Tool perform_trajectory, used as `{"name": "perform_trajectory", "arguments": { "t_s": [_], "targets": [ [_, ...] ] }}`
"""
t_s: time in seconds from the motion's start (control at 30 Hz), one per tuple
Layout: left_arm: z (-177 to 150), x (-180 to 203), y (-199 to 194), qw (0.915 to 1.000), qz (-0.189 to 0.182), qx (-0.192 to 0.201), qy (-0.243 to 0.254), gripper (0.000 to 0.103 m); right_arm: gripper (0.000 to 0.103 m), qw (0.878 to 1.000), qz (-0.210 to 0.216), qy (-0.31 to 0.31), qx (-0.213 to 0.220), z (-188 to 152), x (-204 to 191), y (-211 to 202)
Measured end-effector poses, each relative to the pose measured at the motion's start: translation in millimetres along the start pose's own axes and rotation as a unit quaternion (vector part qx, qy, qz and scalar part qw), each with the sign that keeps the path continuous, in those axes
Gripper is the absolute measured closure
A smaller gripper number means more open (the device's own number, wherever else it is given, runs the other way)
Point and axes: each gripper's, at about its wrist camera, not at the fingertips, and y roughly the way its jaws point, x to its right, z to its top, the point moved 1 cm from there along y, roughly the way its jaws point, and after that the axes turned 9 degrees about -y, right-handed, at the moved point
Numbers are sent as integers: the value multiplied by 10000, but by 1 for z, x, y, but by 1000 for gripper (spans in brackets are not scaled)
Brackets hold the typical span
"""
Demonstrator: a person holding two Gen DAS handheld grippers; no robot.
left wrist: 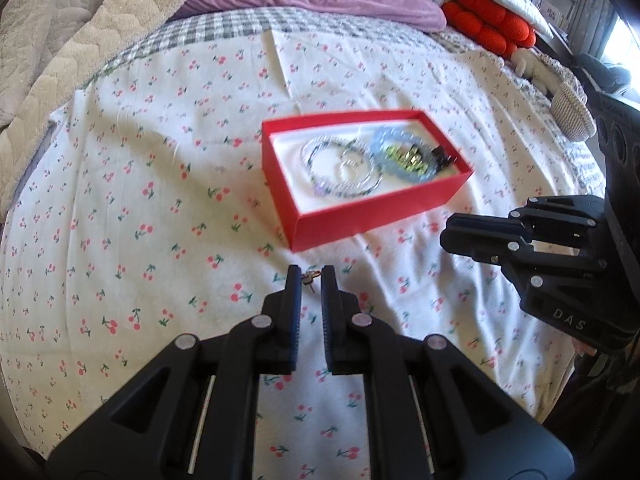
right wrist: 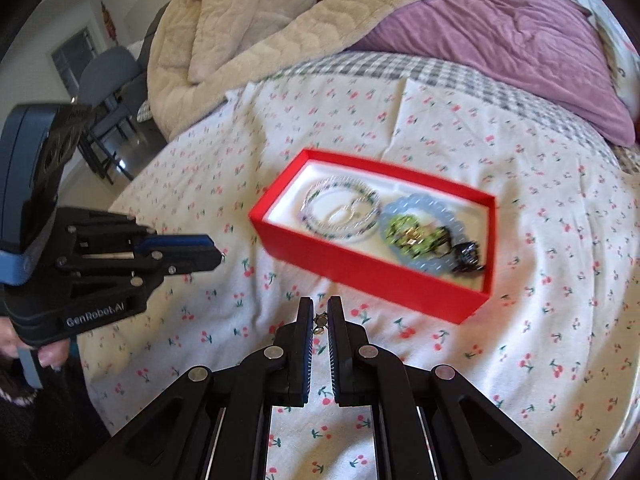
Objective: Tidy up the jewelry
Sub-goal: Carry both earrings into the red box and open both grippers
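1. Sitting beyond both claws on the cherry-print bedspread (left wrist: 140,184), the red box (left wrist: 360,216) already holds most of the jewelry: a pair of clear beaded bracelets (left wrist: 340,168) at one end, a pale blue bead bracelet (left wrist: 404,152) ringing a green-and-gold piece (left wrist: 404,156), and a dark piece (left wrist: 442,158) at the far end.
2. The left gripper (left wrist: 311,276) has its jaws nearly together, pinching a small metal trinket (left wrist: 311,278) at the tips; it looks like an earring or charm, too small to tell.
3. The right gripper (right wrist: 320,312) is likewise pressed close on a small gold-toned piece (right wrist: 320,322), nipped between its tips.
4. Both held pieces sit short of the box's near wall, above the bedspread, so they count as not yet stored.
5. No other loose jewelry shows on the cloth around the claws, so the task seems nearly done: what is left, judging by this, is to carry the two small pieces ahead over the rim and let them go on the white lining (right wrist: 296,200).
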Motion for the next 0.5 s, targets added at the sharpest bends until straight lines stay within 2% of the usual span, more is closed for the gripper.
{"name": "perform_trajectory", "arguments": {
  "t_s": [0.27,0.5],
  "targets": [
    [19,13,-6,9991,-247,314,-121,92,96,9987,-43,367,350,15,19,-19],
    [38,26,5,9970,-544,491,-265,92,96,9968,-1,685,419,26,35,-14]
  ]
}}
